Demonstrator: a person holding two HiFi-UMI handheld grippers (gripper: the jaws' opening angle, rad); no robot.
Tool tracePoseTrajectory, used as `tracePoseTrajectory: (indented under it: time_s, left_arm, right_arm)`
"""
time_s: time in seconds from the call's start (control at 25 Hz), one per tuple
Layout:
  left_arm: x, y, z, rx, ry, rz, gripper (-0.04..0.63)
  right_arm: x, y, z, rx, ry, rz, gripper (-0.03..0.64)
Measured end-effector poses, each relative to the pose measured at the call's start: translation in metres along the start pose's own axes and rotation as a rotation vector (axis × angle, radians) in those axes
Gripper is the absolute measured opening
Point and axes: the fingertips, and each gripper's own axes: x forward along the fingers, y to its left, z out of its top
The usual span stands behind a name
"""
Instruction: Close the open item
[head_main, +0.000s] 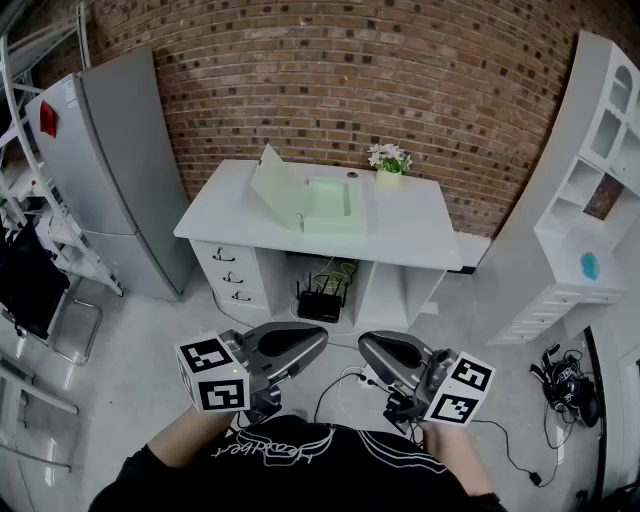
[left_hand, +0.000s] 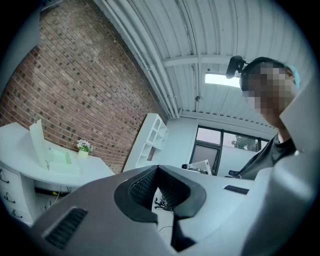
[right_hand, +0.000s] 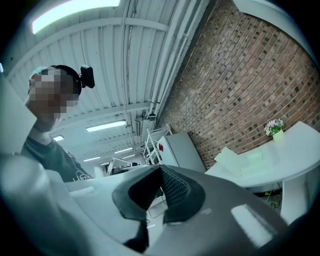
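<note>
A pale green folder (head_main: 312, 200) lies open on the white desk (head_main: 420, 225) across the room, one cover standing up at a slant. It also shows small in the left gripper view as the folder (left_hand: 49, 156) and in the right gripper view as the folder (right_hand: 244, 160). My left gripper (head_main: 320, 340) and right gripper (head_main: 365, 346) are held low, close to my body and far from the desk. Both point upward and inward. The left gripper (left_hand: 157, 169) has its jaw tips together with nothing between them, and so does the right gripper (right_hand: 161, 170).
A small pot of flowers (head_main: 389, 160) stands behind the folder. A grey refrigerator (head_main: 115, 170) is left of the desk, a white shelf unit (head_main: 590, 210) right. A router (head_main: 320, 304) sits under the desk, cables (head_main: 345, 385) and headphones (head_main: 565, 385) lie on the floor, a chair (head_main: 35, 290) stands left.
</note>
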Motion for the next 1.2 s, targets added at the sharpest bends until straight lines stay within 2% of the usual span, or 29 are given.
tracePoseTrajectory:
  time_s: [0.32,0.6,0.84,1.2]
  left_arm:
    - [-0.006,0.003,0.002,0.052,-0.023,0.043,0.002]
    - [-0.011,0.028,-0.006,0.036,-0.022,0.074,0.002]
    - [-0.006,0.062,-0.012,-0.050,0.009,0.058,0.002]
    - [0.016,0.150,-0.002,-0.140,0.027,0.069,0.002]
  right_arm:
    - [-0.003,-0.003,-0.004,0.029,0.002,-0.017,0.003]
    - [0.004,-0.029,-0.013,0.063,0.018,-0.063,0.003]
    - [0.017,-0.059,-0.016,0.080,0.040,-0.091,0.003]
    - [0.051,-0.133,-0.018,0.148,0.043,-0.136,0.003]
